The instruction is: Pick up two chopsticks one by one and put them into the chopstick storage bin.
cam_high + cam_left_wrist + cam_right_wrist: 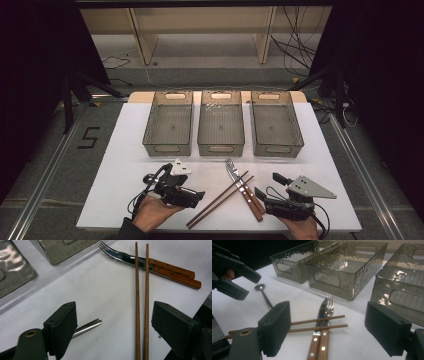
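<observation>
White table (125, 165) carries three clear bins (221, 123) in a row, all empty. Chopsticks (220, 199) lie across a fork (233, 171) and knife (248, 196) near the front edge. Left tongs (199, 196) and right tongs (265, 186): both wide open, holding nothing.

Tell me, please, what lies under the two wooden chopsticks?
Under the chopsticks lie a knife and a fork with wooden handles, side by side. The chopsticks cross them near where blade meets handle; that strip is covered.
</observation>
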### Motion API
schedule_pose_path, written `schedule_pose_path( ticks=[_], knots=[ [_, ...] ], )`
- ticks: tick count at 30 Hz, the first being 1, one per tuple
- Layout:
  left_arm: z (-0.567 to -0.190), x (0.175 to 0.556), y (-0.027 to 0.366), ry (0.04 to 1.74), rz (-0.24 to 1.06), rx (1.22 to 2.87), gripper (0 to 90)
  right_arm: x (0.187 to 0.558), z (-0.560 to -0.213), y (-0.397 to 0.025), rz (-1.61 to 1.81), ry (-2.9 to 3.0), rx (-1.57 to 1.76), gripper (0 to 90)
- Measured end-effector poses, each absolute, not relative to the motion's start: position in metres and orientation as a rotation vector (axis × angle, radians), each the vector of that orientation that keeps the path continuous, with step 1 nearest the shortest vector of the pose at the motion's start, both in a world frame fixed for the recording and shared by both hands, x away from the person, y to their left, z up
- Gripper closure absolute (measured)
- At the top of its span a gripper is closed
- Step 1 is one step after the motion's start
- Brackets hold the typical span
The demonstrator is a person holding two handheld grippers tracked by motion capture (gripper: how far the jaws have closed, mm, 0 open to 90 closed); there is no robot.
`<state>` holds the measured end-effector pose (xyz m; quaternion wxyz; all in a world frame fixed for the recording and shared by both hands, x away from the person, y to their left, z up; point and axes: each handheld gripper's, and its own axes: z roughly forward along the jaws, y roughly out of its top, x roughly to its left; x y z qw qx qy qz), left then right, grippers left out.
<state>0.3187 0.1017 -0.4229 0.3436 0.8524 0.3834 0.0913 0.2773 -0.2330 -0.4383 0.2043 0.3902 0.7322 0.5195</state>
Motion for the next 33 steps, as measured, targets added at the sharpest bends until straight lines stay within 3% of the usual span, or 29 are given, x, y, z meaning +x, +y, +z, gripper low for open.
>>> schedule_pose_path(
  ticks=[11, 33],
  knots=[
    [-0.44, 0.322, 0.076, 0.969, 0.158, 2.362, 30.1, 0.277, -0.438, -0.233, 1.449, 2.045, 1.093, 21.8],
    [-0.46, 0.327, 0.052, 0.926, 0.114, 2.454, 51.0, 0.277, -0.439, -0.233, 1.44, 2.047, 1.1, 22.2]
  ],
)
